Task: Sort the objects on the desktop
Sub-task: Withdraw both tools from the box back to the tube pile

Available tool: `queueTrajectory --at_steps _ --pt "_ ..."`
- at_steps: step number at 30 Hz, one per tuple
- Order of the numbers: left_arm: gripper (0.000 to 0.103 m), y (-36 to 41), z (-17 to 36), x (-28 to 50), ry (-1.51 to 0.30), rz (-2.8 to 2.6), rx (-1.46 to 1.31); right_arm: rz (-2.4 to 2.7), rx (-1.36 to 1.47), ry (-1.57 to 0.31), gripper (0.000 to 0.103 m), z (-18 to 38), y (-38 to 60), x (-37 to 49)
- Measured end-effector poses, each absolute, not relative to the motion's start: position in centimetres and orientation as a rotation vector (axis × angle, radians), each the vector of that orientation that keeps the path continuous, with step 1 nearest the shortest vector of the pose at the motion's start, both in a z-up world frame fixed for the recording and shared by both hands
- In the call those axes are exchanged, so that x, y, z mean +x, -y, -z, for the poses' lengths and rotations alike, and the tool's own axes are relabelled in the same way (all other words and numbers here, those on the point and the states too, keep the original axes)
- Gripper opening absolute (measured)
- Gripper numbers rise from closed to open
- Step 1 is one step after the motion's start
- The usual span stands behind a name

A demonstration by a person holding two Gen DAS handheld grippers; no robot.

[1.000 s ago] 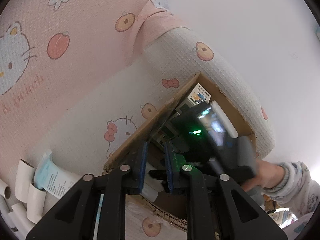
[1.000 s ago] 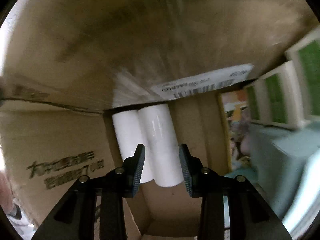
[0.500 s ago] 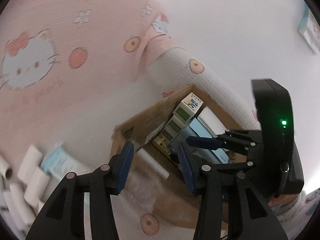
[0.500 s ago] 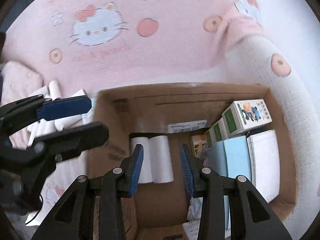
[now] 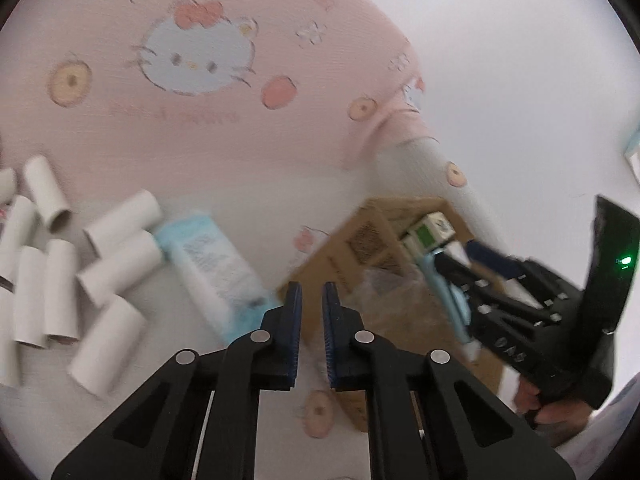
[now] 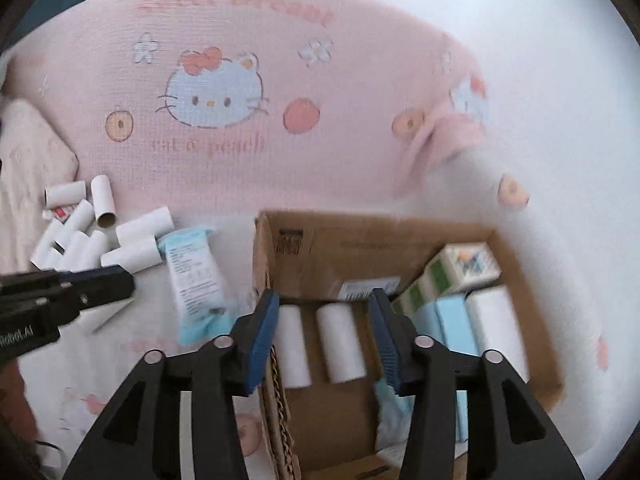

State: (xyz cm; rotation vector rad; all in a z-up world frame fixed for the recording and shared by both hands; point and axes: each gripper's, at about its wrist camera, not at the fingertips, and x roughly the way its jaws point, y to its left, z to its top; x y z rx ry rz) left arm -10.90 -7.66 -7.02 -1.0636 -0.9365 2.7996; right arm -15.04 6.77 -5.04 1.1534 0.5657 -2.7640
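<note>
Both claws have pulled back from the cardboard box (image 6: 400, 240) since the earlier frames: the right claw (image 6: 324, 332), which was down inside it over two white rolls, now hangs above its near edge, and the left claw (image 5: 311, 328) has swung away toward the loose pile on the bed. The right claw's jaws have just been opening and stand apart with nothing between them; the two paper rolls (image 6: 316, 344) lie side by side on the box floor beyond its tips, with green-and-white cartons (image 6: 452, 272) and pale blue packs farther to its right. The left claw's jaws have just been closing and are nearly together, empty. Ahead and to the left of it lie the remaining cardboard tubes (image 5: 80, 280), scattered on the cartoon-print bedsheet (image 5: 224, 152), and a light blue tissue packet (image 5: 212, 264) sits just beyond its tips, beside the box wall.

By my reading, one drop-off is finished and the next pick-up is starting. The left claw needs to spread its jaws, settle over the packet or the nearest tube, and close across its narrow side before carrying it to the box.
</note>
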Motion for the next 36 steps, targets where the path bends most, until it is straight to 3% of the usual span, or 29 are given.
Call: queueTrajectory --at_steps 4,6,11,16,18,20,24,30,36 --pt "0.011 8.4 7.6 -9.1 0.877 -2.886 -1.079 2.811 0.966 -0.688 0.048 3.6 -5.1 -13.6" --pt "0.011 8.7 8.0 -8.6 0.871 -2.901 -1.107 2.831 0.857 -0.746 0.056 3.1 -4.7 -12.8" --pt "0.011 9.5 9.2 -7.5 0.936 -2.884 -1.172 2.756 0.665 -0.735 0.060 2.5 -3.0 -11.1" --pt "0.012 9.8 9.6 -6.6 0.854 -2.967 -1.247 2.606 0.591 -0.761 0.063 3.7 -0.3 -9.8" --pt "0.019 10.5 10.0 -6.4 0.872 -2.996 -1.299 2.553 0.643 -0.716 0.063 4.8 0.2 -10.0" --pt "0.049 11.6 10.6 -6.2 0.960 -2.994 -1.347 2.511 0.723 -0.681 0.063 6.3 0.7 -10.7" --pt "0.053 13.7 11.5 -5.3 1.155 -2.950 -1.319 2.473 0.802 -0.753 0.063 8.9 2.1 -12.2" --pt "0.057 14.7 12.9 -4.8 1.176 -3.014 -1.411 2.442 0.745 -0.776 0.064 11.6 3.9 -12.0" --pt "0.057 14.6 14.1 -4.3 1.110 -3.031 -1.459 2.353 0.980 -0.526 0.064 15.7 2.8 -11.4"
